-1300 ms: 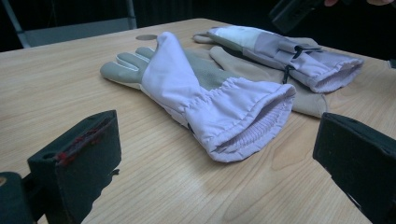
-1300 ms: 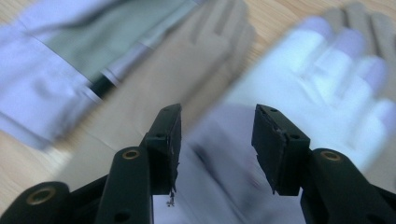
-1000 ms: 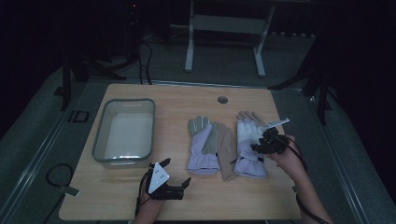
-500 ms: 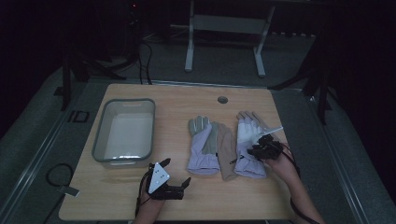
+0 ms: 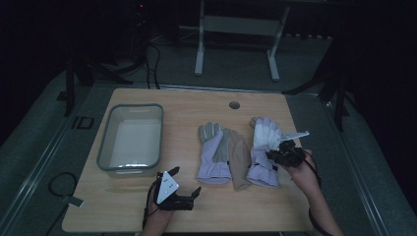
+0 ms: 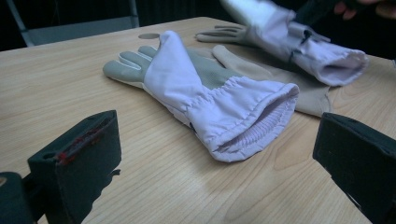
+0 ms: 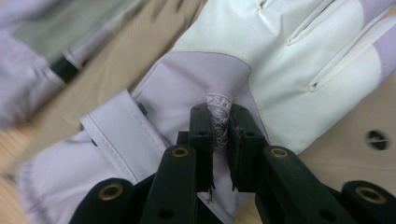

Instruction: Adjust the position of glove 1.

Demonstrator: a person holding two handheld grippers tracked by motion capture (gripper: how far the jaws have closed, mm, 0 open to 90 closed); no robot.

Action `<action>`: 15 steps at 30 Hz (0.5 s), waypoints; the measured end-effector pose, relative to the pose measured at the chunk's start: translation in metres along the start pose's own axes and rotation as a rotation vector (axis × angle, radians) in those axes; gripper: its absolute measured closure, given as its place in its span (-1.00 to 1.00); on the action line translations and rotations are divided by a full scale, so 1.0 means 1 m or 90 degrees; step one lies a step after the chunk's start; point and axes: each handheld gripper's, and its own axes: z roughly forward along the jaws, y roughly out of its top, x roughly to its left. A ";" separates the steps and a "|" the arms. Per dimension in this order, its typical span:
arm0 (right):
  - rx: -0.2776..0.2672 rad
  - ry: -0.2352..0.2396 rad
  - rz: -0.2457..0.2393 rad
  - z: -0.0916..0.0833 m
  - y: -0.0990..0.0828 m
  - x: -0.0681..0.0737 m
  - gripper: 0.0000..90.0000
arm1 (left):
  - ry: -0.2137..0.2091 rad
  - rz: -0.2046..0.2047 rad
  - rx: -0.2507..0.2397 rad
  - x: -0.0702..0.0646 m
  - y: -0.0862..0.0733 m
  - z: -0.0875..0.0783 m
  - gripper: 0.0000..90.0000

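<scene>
Right gripper view: the right glove point(image 7: 280, 70) lies at frame centre, and the right claw point(image 7: 219, 128), whose jaws have just been closing, pinches its printed tab point(image 7: 218, 116). High view: this glove point(image 5: 263, 147) lies on the bench point(image 5: 295, 105) right of centre, beside the left glove point(image 5: 214, 155); lower left, the left claw point(image 5: 189, 184) stands released, near a tray point(image 5: 130, 140).
</scene>
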 end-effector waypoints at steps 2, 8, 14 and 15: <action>-0.011 -0.001 0.006 -0.010 0.005 0.000 0.81 | 0.000 0.000 0.000 0.000 0.000 0.000 -0.97; -0.052 0.017 -0.010 -0.043 0.033 0.010 0.81 | 0.002 -0.001 -0.001 0.000 0.000 0.000 -0.97; -0.087 0.039 -0.034 -0.062 0.062 0.030 0.81 | 0.004 0.004 0.000 -0.001 0.000 0.000 -0.97; -0.092 0.044 -0.040 -0.064 0.068 0.036 0.81 | 0.005 0.004 -0.001 -0.001 0.000 0.000 -0.97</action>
